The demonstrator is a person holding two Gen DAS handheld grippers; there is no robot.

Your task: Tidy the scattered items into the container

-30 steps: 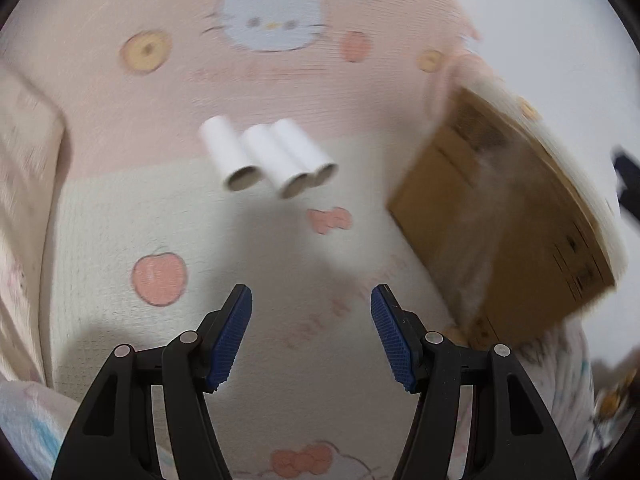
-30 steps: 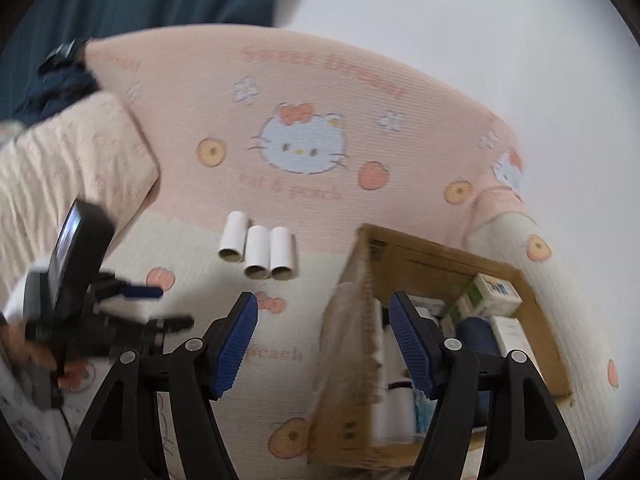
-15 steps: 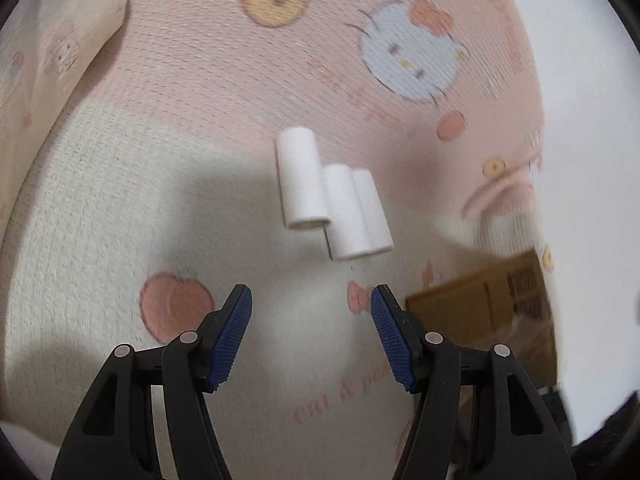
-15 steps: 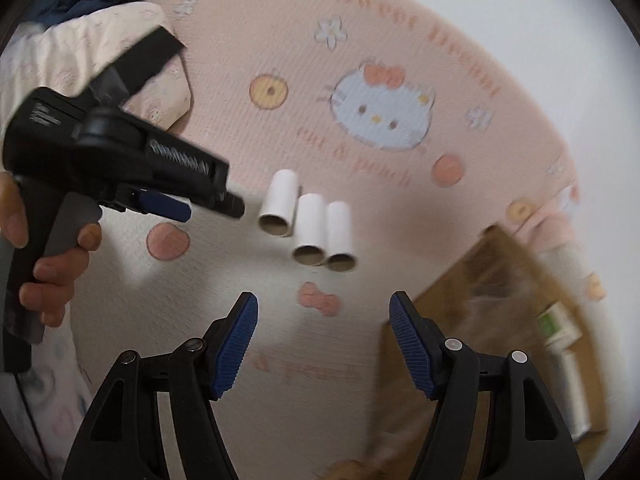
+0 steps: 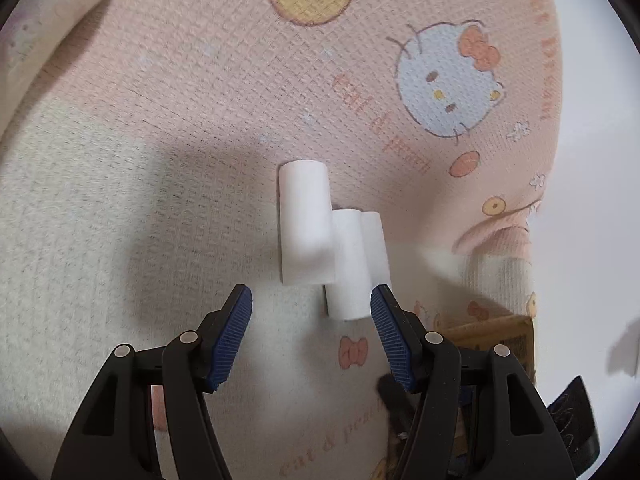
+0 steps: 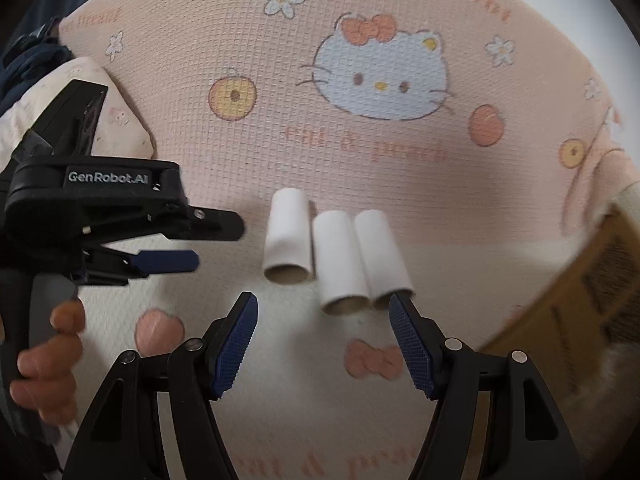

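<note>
Three white cardboard tubes lie side by side on the bedspread: the left tube (image 5: pixel 306 226) (image 6: pixel 289 240), the middle tube (image 5: pixel 348 264) (image 6: pixel 342 262) and the right tube (image 5: pixel 376 248) (image 6: pixel 382 256). My left gripper (image 5: pixel 311 300) is open just short of the left and middle tubes, nothing between its pads. In the right wrist view it (image 6: pixel 218 245) comes in from the left, held by a hand (image 6: pixel 48 356). My right gripper (image 6: pixel 323 308) is open just in front of the middle and right tubes. The cardboard box (image 6: pixel 580 300) (image 5: pixel 496 336) sits to the right.
The bedspread (image 6: pixel 380 152) is pink and cream with cat and peach prints. A pale pillow (image 6: pixel 120 120) lies at the left. A white wall (image 5: pixel 592 160) borders the bed's far right side. Dark fabric (image 6: pixel 36 52) shows at the top left.
Both grippers have come down closer to the three tubes, which now look larger. The left wrist view has rolled, and the box has slid to the frame edges. Both stay open.
</note>
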